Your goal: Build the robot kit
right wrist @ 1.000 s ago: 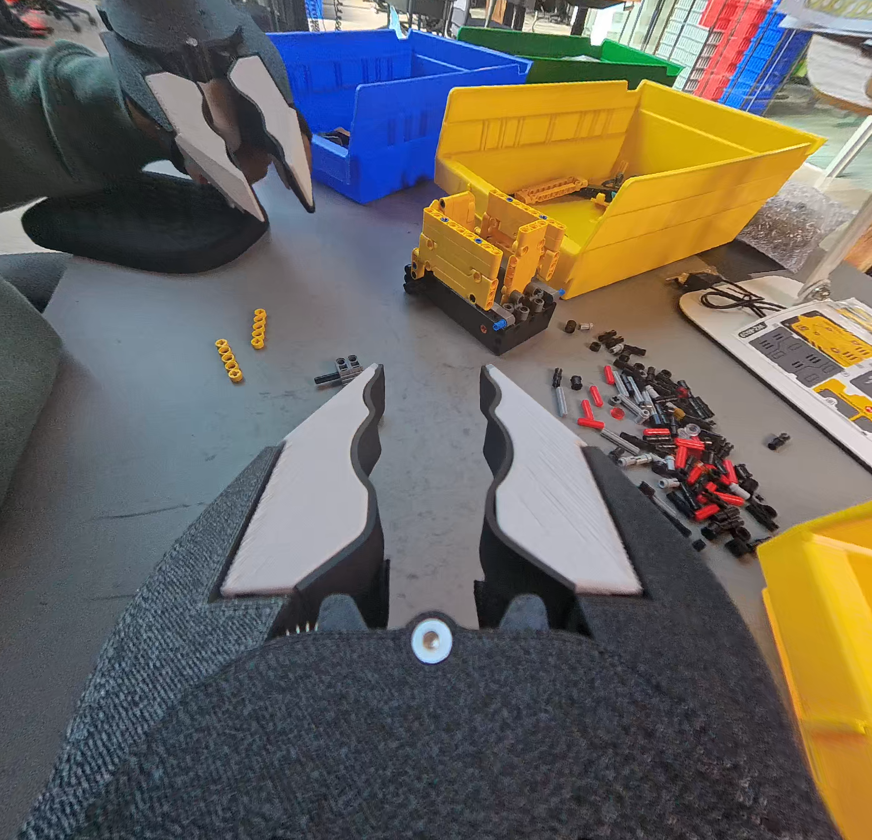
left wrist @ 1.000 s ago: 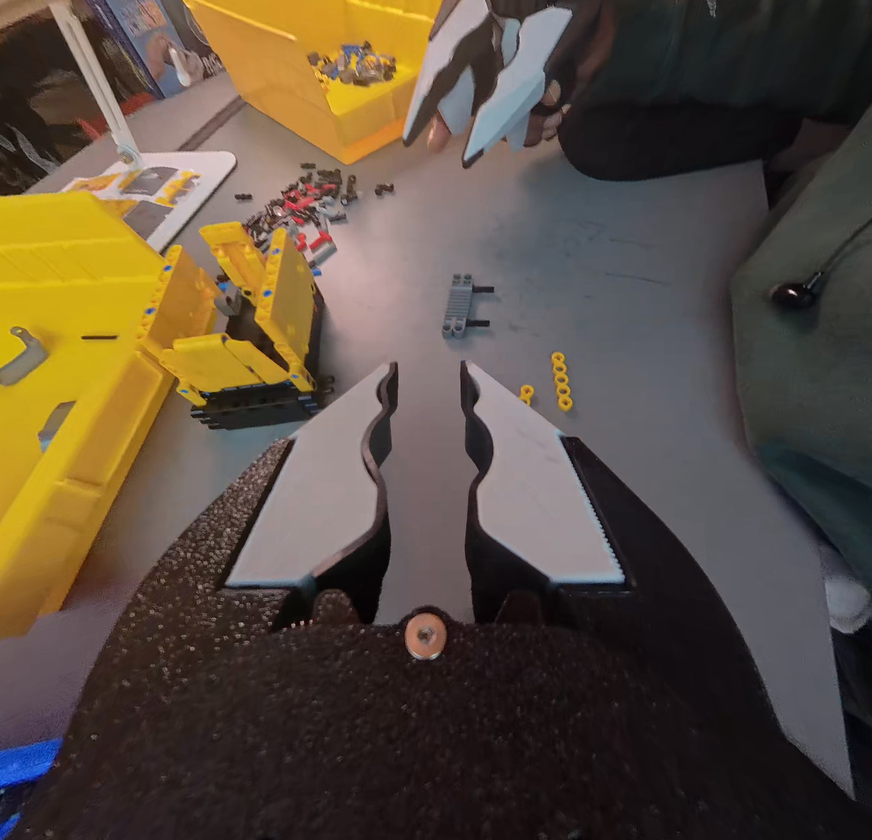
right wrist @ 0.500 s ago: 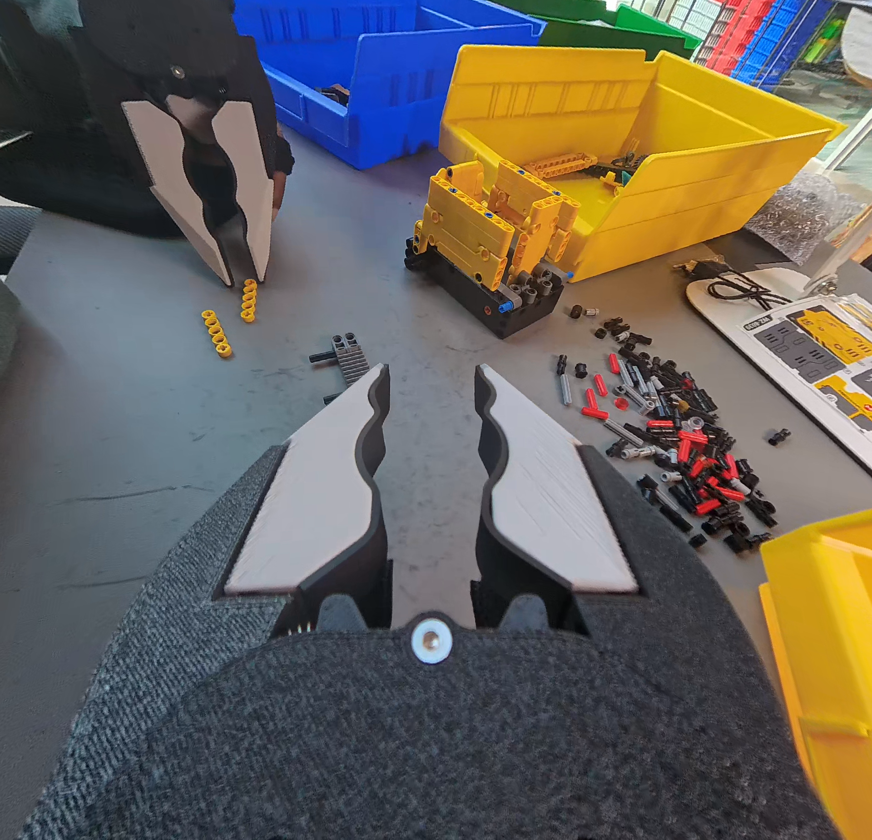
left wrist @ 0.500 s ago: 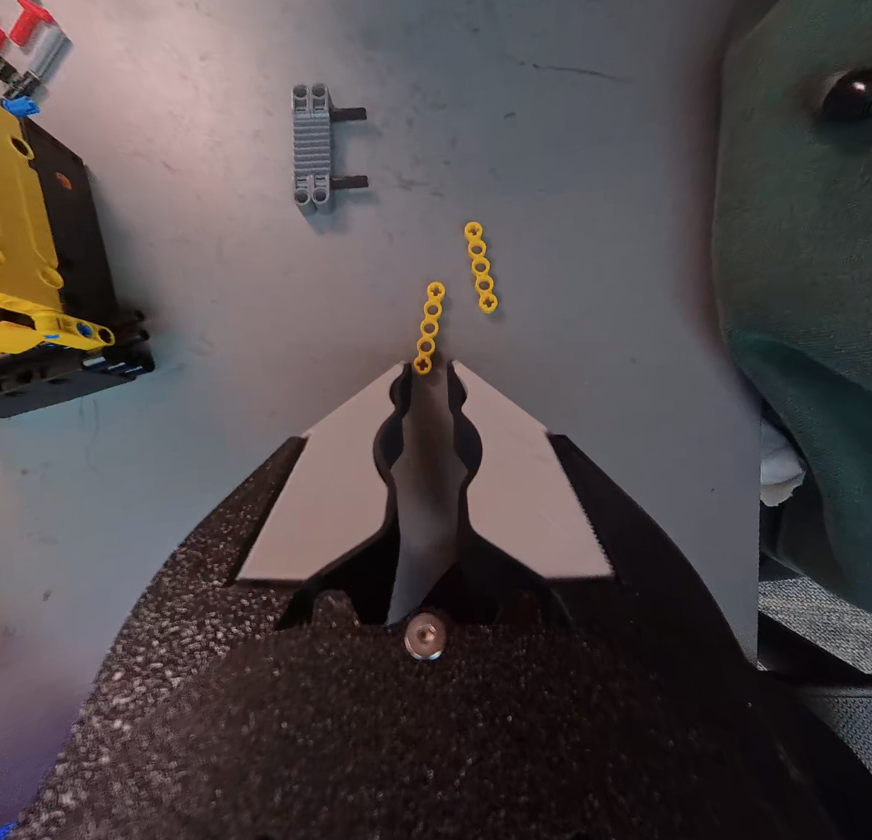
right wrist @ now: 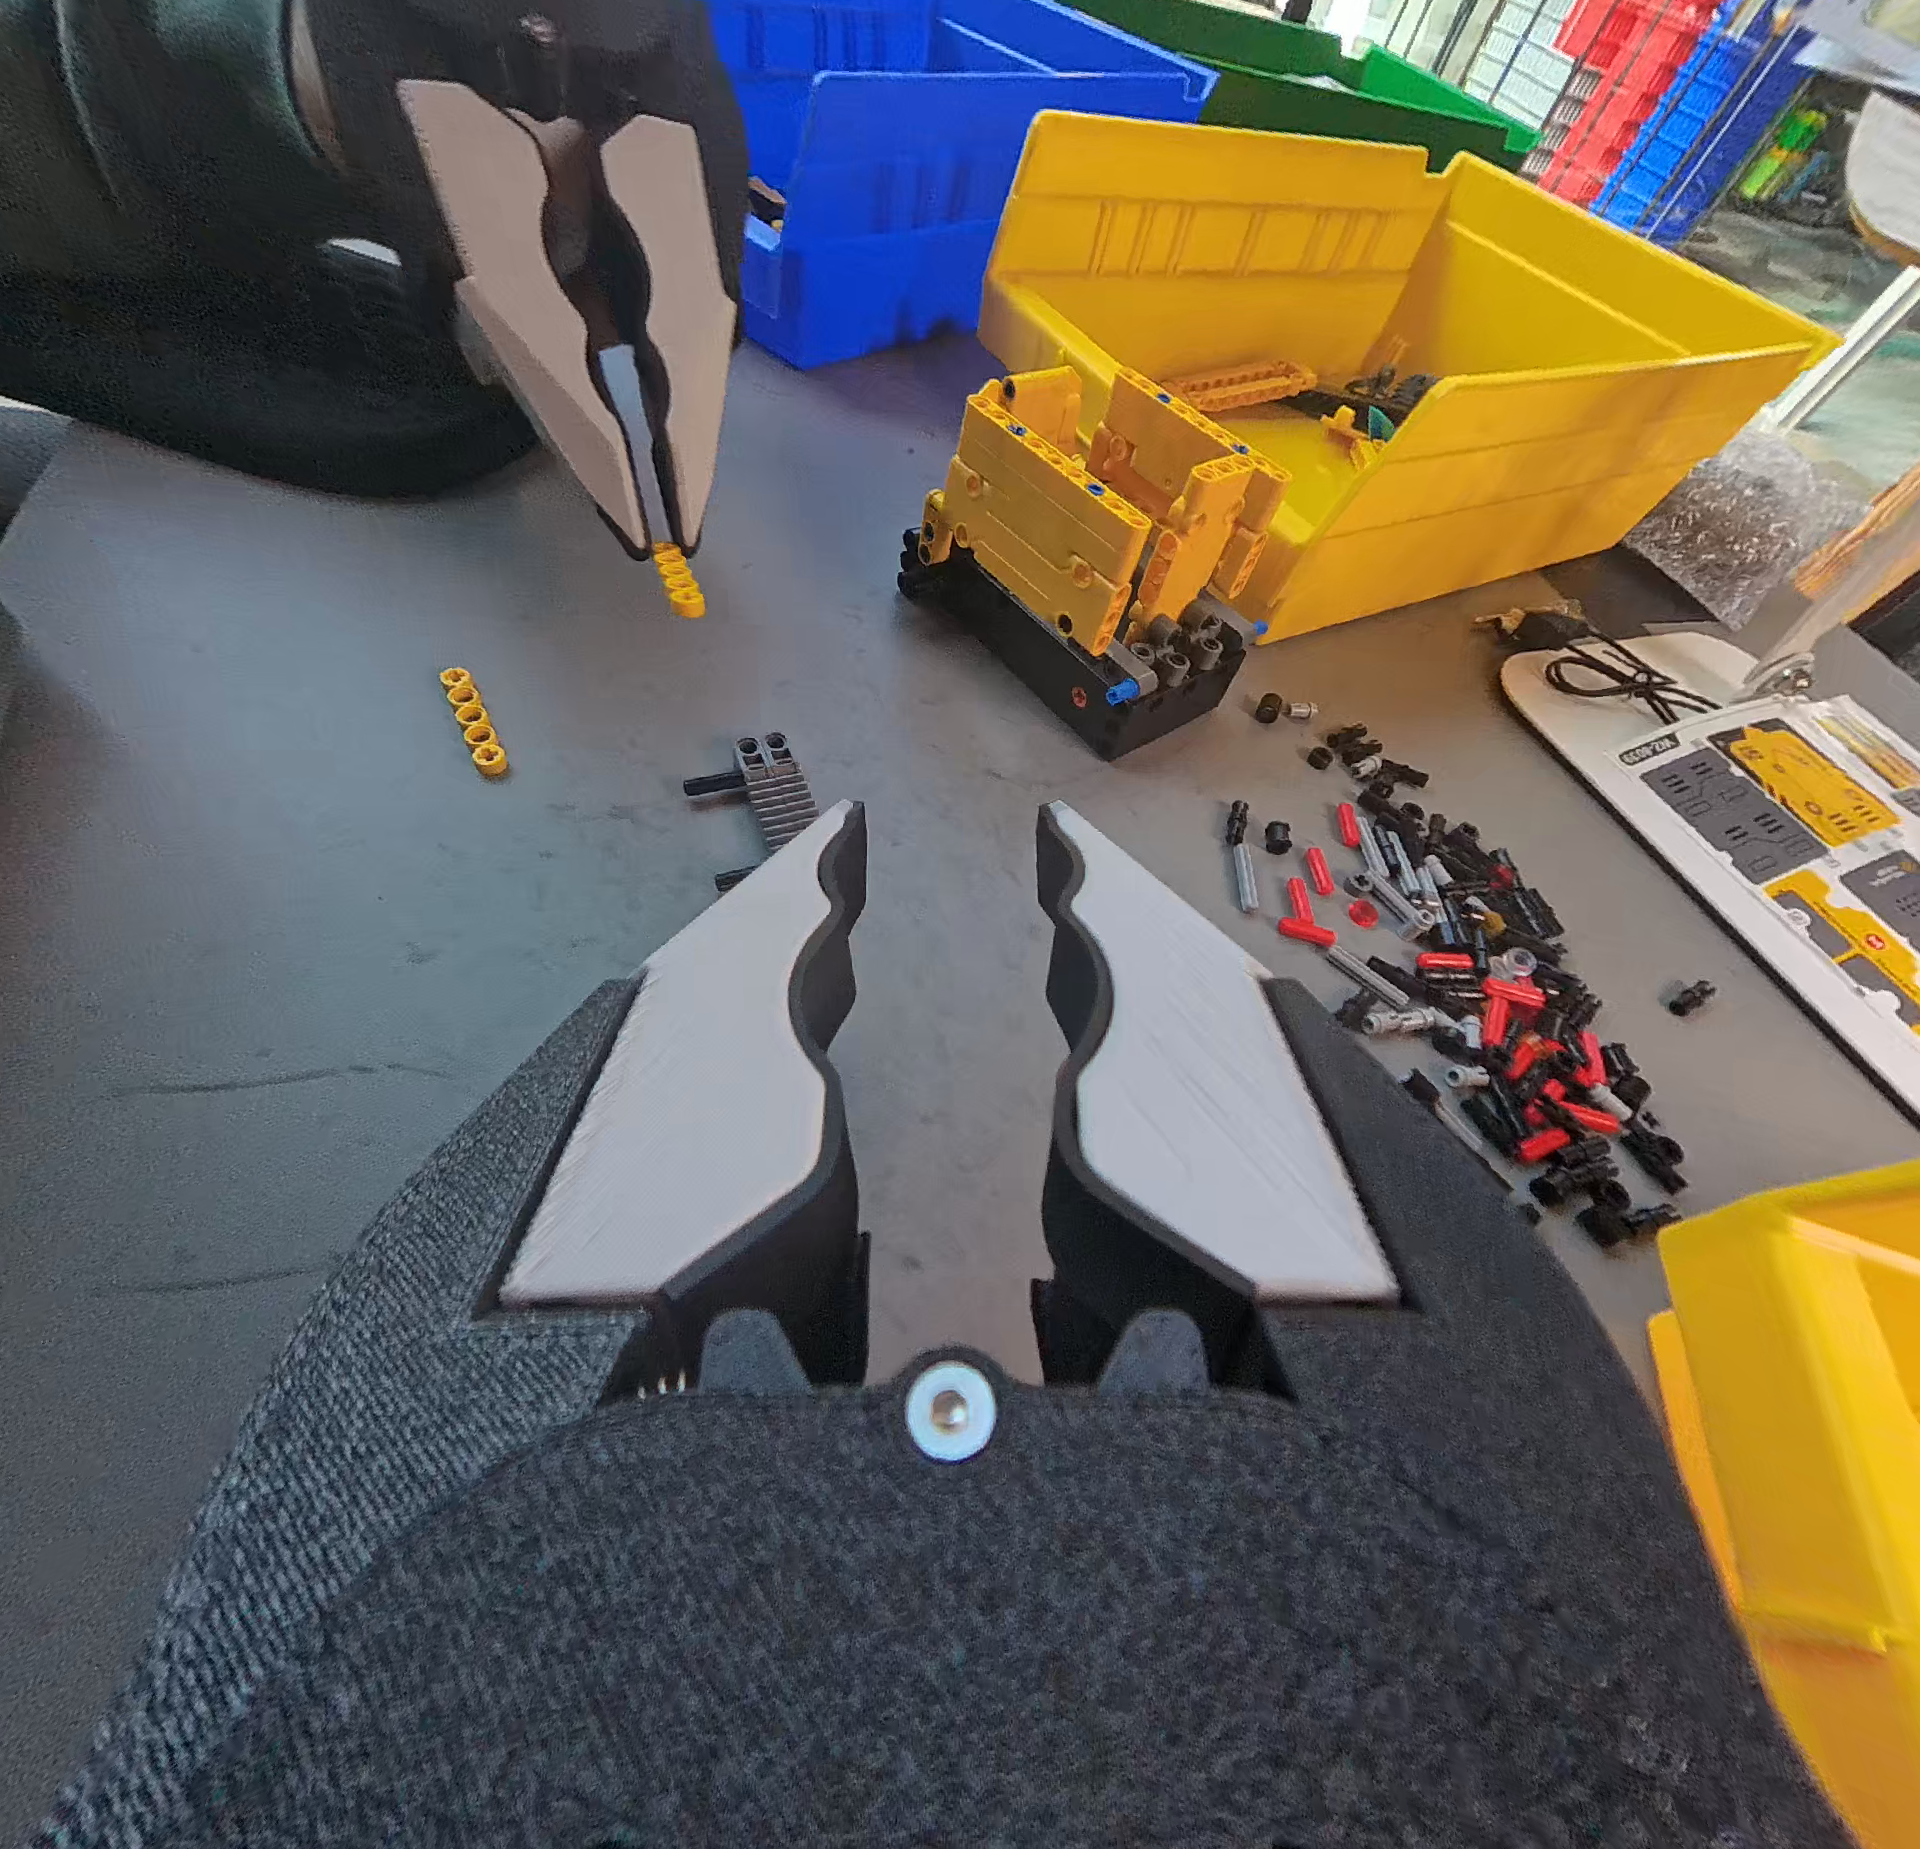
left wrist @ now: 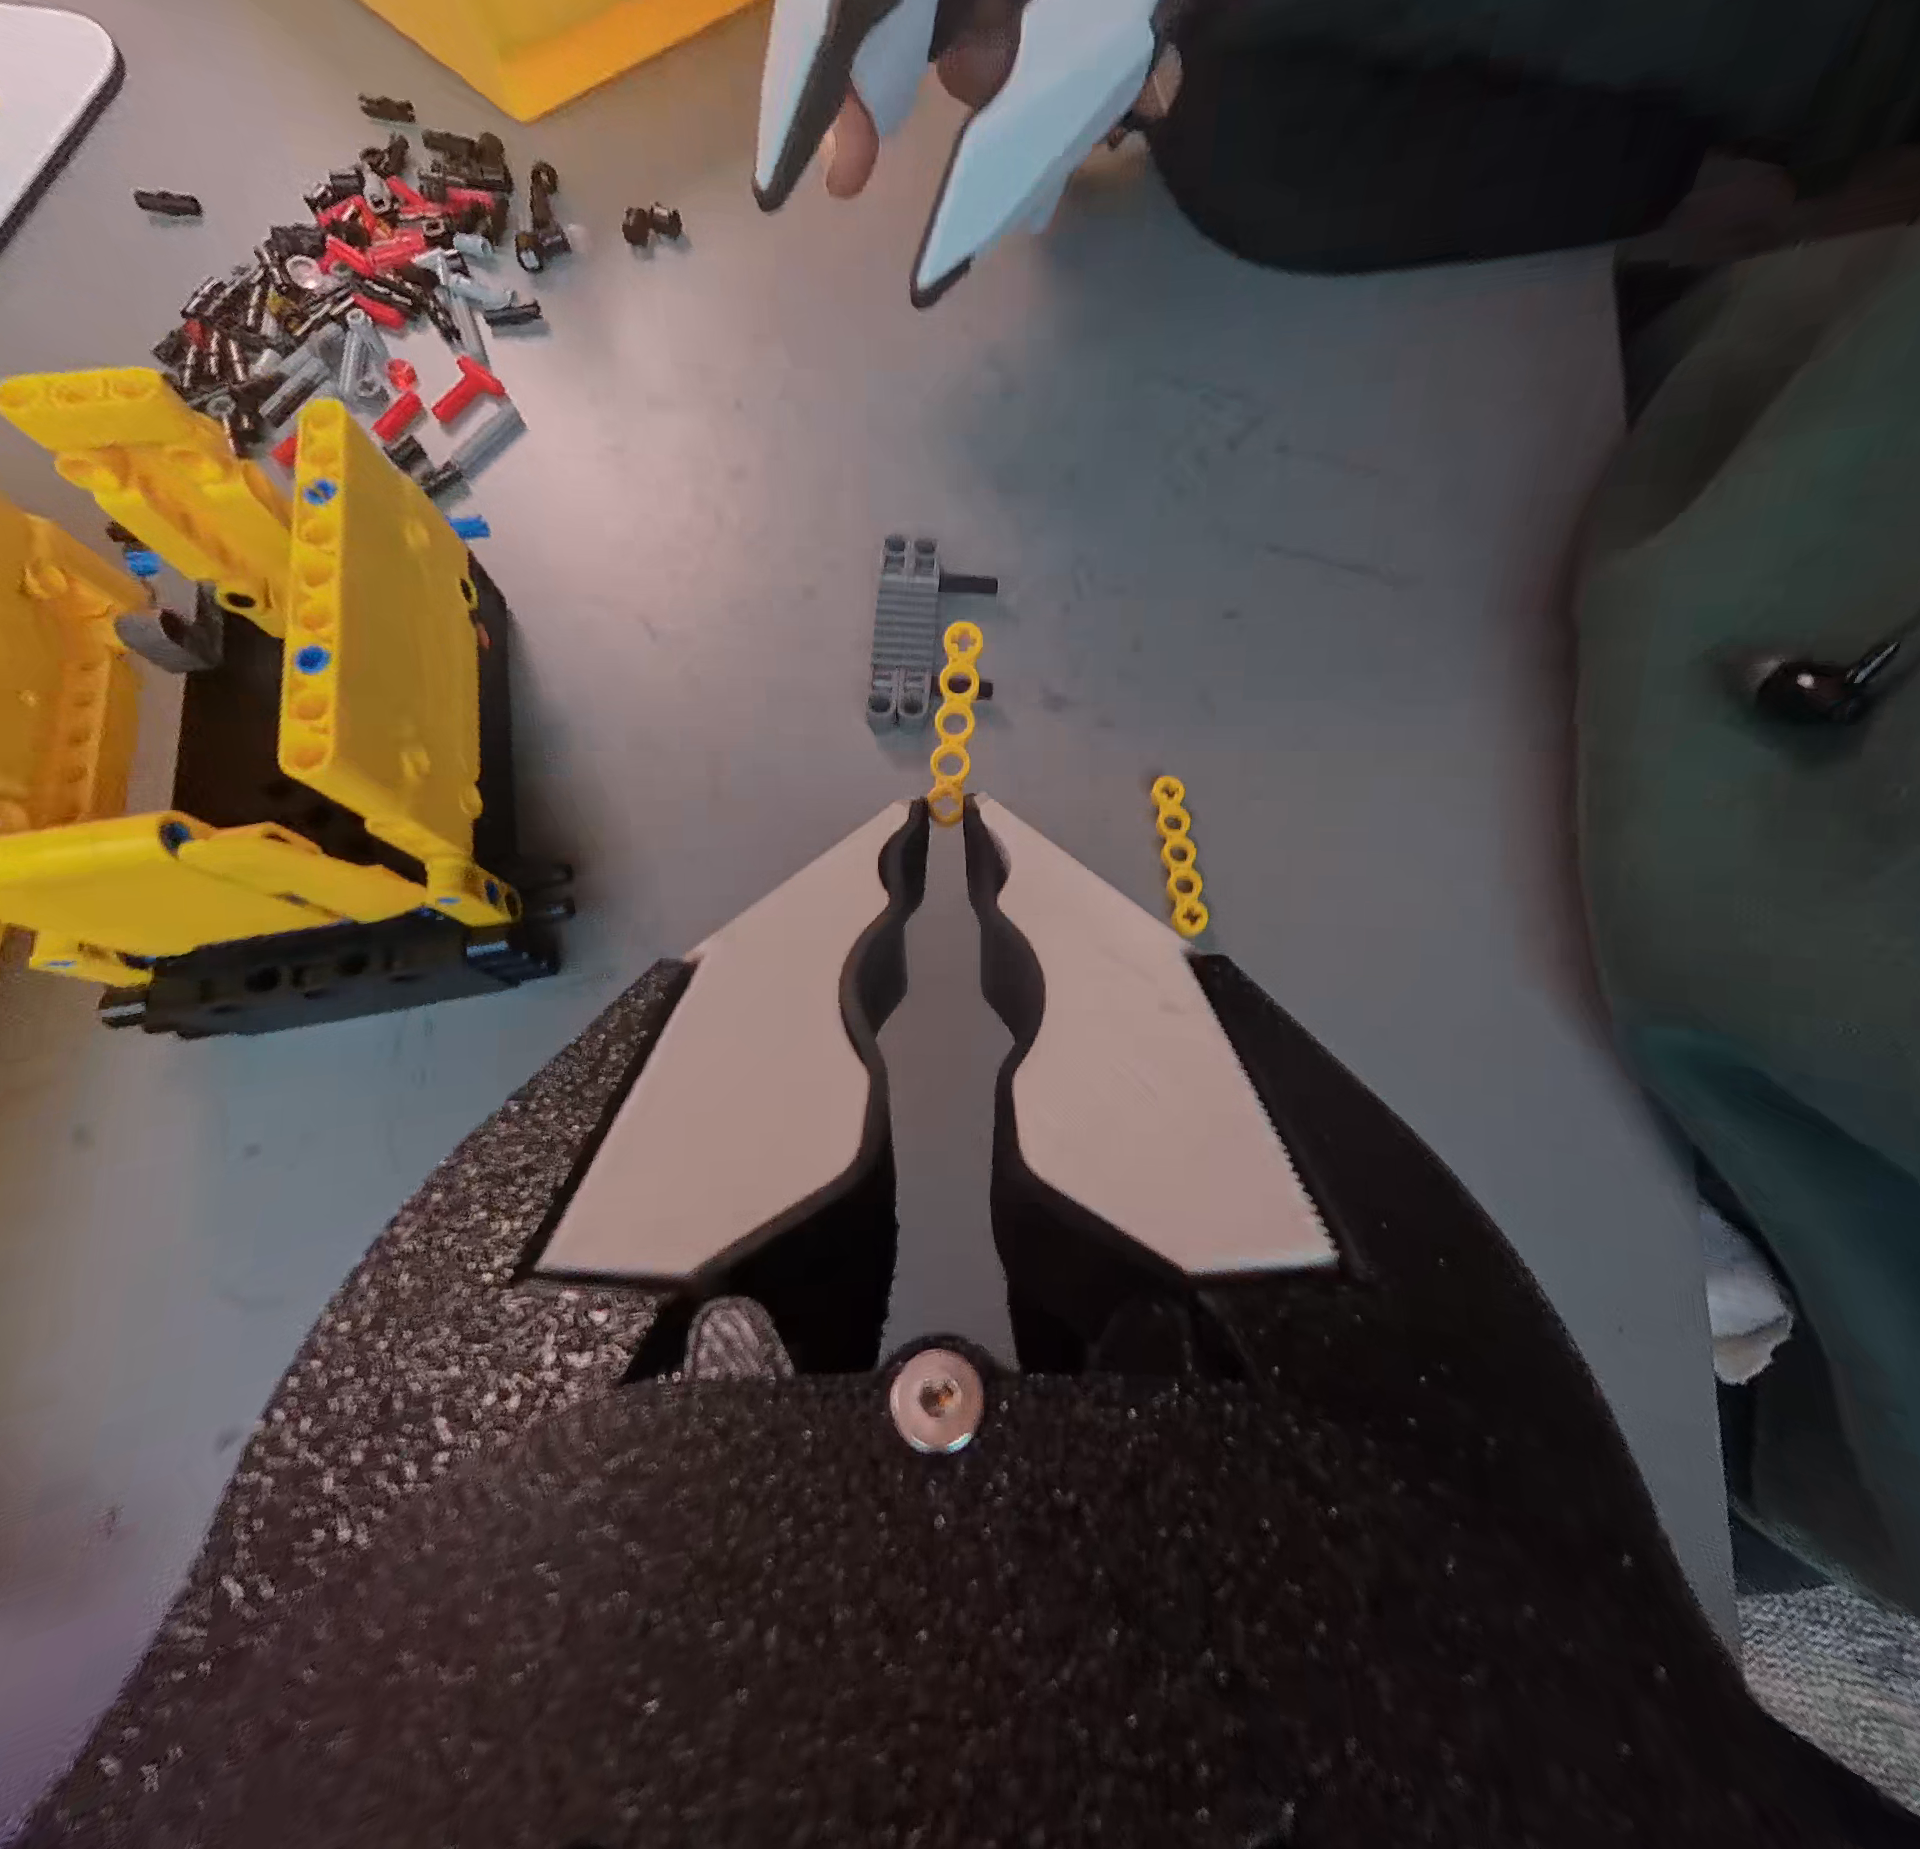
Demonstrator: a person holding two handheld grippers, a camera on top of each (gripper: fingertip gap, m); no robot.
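Pinching one end of a yellow five-hole beam (left wrist: 957, 724), the left tongs (left wrist: 945, 810) are clamped on it with their tips drawn nearly together; in the right wrist view the same beam (right wrist: 677, 579) hangs from those tips, clear of the grey worktop (left wrist: 1247, 469). A second yellow five-hole beam (left wrist: 1180, 854) lies flat on the worktop just right of the left tongs. A grey ribbed block with black pins (left wrist: 906, 632) lies a little farther off, partly behind the held beam in the left wrist view. The right tongs (right wrist: 951, 812) stand apart and hold nothing, hovering over bare worktop with the grey ribbed block (right wrist: 774, 789) just beside the left fingertip. To the left of the left tongs stands a partly built yellow-and-black model (left wrist: 343, 719), set against an open yellow bin (right wrist: 1455, 345). A scattered heap of small black, red and grey pins (right wrist: 1475, 999) lies near the right tongs on their right. A printed instruction sheet (right wrist: 1787, 843) lies beyond the heap. A blue bin (right wrist: 894, 168) stands at the far side.
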